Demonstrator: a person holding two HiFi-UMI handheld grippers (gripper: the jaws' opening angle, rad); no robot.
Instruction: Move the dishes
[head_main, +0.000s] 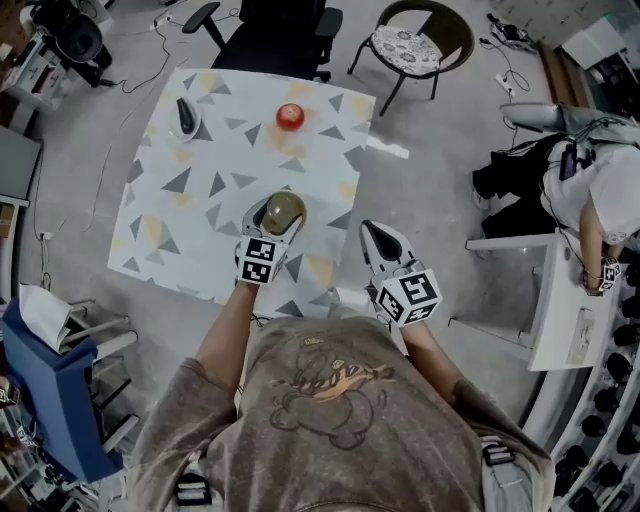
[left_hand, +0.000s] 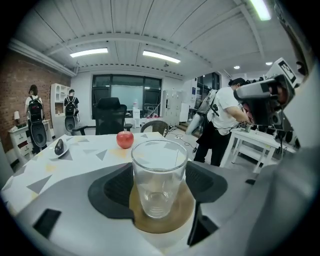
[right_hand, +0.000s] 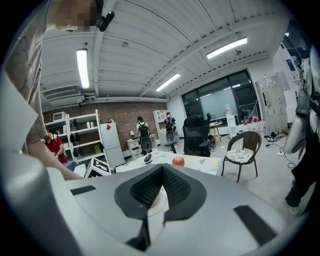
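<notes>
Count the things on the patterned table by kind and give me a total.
glass: 1
wooden coaster: 1
red apple: 1
small dish: 1
Total: 4

You're in an open office-cum-lab. A black office chair (head_main: 285, 35) stands near you, a person (head_main: 598, 195) works at a white desk (head_main: 560, 290), and cables (head_main: 140, 70) trail over the grey floor (head_main: 430, 180). Metal shelves (right_hand: 80, 135) stand against a brick wall (right_hand: 120, 117), under long strip lights (left_hand: 89, 52).
</notes>
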